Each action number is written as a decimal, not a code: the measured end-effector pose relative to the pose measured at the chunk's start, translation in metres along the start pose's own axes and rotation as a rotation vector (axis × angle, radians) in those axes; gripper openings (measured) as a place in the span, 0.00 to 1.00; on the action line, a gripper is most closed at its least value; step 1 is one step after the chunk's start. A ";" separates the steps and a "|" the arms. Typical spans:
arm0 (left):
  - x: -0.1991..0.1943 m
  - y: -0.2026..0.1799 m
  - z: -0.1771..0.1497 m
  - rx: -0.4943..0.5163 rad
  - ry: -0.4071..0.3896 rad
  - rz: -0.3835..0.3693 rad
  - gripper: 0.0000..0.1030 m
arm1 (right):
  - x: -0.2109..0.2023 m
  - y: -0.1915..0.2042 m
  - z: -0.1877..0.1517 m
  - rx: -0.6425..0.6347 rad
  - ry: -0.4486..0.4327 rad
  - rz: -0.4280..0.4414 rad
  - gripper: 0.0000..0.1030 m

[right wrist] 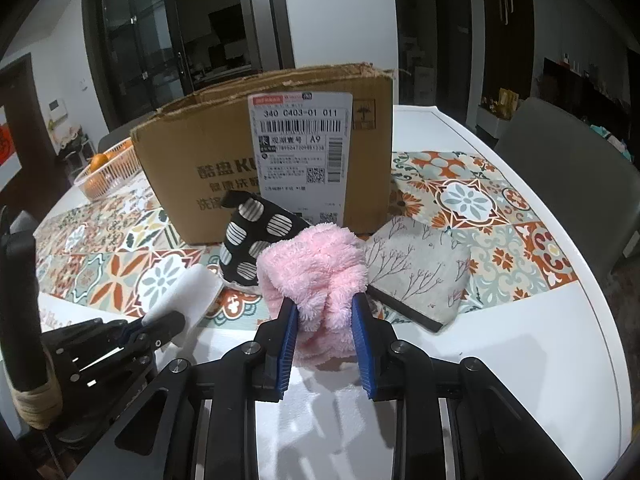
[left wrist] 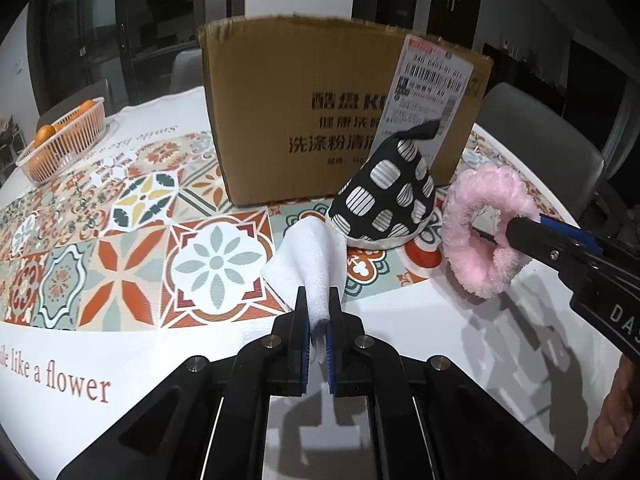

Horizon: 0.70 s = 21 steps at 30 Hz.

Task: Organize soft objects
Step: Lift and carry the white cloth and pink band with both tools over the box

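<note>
1. My left hand-held gripper [left wrist: 318,312] tilts down at the surface, jaws clamped tight on a white cloth [left wrist: 308,256].
2. My right hand-held gripper [right wrist: 325,312] tilts down likewise, blue pads [right wrist: 289,344] pressing a pink fluffy ring [right wrist: 316,276].
3. My right hand [left wrist: 616,412] shows behind its handle.

Pink fluffy ring [right wrist: 316,276], white cloth [left wrist: 310,256], black white-spotted pouch [left wrist: 390,196], brown box [left wrist: 320,120].

I'm looking at a home dining room: a white table [right wrist: 520,340] under a patterned tile-print tablecloth [left wrist: 132,216], grey dining chairs [right wrist: 560,140] around it, a basket of oranges [left wrist: 64,140] far left, dark glass doors [right wrist: 152,48] and cabinets behind.
</note>
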<state>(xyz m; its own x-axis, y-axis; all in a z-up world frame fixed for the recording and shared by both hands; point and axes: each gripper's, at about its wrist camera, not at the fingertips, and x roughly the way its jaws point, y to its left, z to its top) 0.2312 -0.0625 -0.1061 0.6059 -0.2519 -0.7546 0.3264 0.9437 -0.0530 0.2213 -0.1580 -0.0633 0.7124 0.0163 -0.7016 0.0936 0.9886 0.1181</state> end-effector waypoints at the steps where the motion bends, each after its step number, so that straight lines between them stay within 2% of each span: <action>1: -0.006 -0.001 0.000 0.000 -0.011 0.000 0.08 | -0.003 0.000 0.000 0.001 -0.004 0.002 0.28; 21: -0.069 0.001 0.018 0.012 -0.174 -0.016 0.08 | -0.055 0.007 0.009 0.006 -0.107 0.019 0.28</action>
<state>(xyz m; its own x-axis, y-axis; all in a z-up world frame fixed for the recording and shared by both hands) 0.2023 -0.0483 -0.0425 0.7169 -0.3009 -0.6289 0.3449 0.9370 -0.0552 0.1889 -0.1534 -0.0178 0.7840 0.0183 -0.6205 0.0835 0.9874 0.1345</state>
